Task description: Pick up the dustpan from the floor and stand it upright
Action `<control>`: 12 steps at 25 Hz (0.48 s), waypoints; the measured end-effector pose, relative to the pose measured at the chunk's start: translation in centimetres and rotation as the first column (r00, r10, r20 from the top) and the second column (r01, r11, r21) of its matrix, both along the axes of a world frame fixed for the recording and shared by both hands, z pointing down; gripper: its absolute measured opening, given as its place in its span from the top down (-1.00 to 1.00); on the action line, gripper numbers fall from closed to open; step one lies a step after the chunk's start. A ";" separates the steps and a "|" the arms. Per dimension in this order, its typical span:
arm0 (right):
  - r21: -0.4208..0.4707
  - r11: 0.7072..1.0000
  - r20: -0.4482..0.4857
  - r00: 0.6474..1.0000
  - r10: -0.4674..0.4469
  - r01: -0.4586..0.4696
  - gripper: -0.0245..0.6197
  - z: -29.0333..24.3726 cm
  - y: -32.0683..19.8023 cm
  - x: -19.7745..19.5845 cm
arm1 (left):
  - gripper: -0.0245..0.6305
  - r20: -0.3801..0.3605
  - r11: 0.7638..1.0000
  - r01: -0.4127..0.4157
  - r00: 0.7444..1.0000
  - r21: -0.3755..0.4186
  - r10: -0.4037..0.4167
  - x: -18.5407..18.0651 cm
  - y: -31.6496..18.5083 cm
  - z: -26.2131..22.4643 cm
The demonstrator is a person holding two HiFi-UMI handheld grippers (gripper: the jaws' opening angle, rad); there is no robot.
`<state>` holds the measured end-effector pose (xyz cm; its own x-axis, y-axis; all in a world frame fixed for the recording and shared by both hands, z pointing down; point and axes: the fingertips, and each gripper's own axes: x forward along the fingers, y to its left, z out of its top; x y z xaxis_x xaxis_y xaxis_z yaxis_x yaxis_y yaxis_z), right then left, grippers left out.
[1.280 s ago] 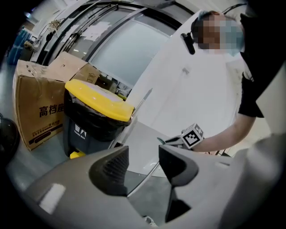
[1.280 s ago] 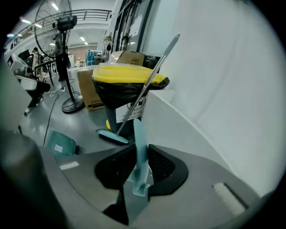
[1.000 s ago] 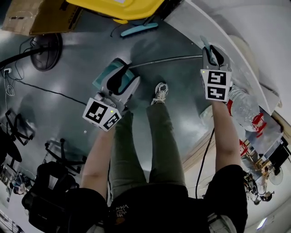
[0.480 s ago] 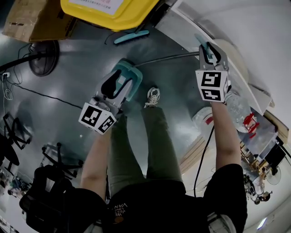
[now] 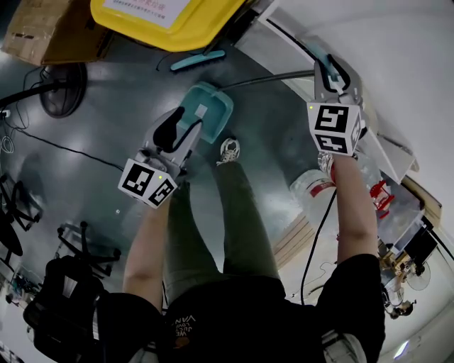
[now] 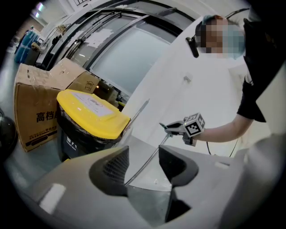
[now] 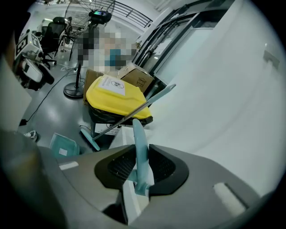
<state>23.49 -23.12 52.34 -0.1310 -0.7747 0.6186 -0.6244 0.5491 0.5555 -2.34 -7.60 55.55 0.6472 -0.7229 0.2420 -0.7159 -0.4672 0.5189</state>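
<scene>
The dustpan has a teal pan (image 5: 207, 111) and a thin metal pole (image 5: 273, 79) ending in a teal handle (image 7: 139, 145). My right gripper (image 5: 328, 69) is shut on that handle, high by the white wall, and the handle stands upright between its pads (image 7: 142, 169). The pan (image 7: 64, 146) hangs low at the left of the right gripper view. My left gripper (image 5: 190, 132) is just this side of the pan with its jaws apart. In the left gripper view the pole (image 6: 145, 161) runs through the gap (image 6: 143, 166) without touching, up to the right gripper (image 6: 187, 128).
A bin with a yellow lid (image 5: 170, 18) stands ahead, with a teal broom (image 5: 198, 58) at its foot and cardboard boxes (image 5: 42, 28) to the left. A fan base (image 5: 62, 88) and cables lie left. Water bottles (image 5: 312, 190) sit right. My shoe (image 5: 228, 149) is under the pan.
The right gripper has risen with the handle and rolled. The pan has swung out from under the left gripper toward the bin. The left gripper has moved up a little.
</scene>
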 end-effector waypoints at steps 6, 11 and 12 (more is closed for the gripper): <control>0.047 0.999 -0.026 0.999 -0.025 0.027 0.65 -2.5 -2.0 -0.2 | 0.23 0.007 1.000 0.012 1.000 0.002 -0.012 -0.3 -0.3 -0.3; 0.072 0.997 -0.039 0.999 -0.034 0.037 0.65 -3.9 -3.0 0.2 | 0.23 0.010 1.000 0.023 1.000 0.006 -0.023 -0.3 -0.7 -0.7; 0.077 0.996 -0.046 0.998 -0.039 0.042 0.65 -4.1 -3.1 0.3 | 0.23 0.009 1.000 0.024 1.000 0.007 -0.024 -0.2 -0.7 -0.8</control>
<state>23.75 -26.18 48.23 -0.1371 -0.8151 0.5628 -0.5766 0.5276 0.6238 -2.58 -8.29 54.75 0.6272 -0.7400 0.2428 -0.7318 -0.4533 0.5090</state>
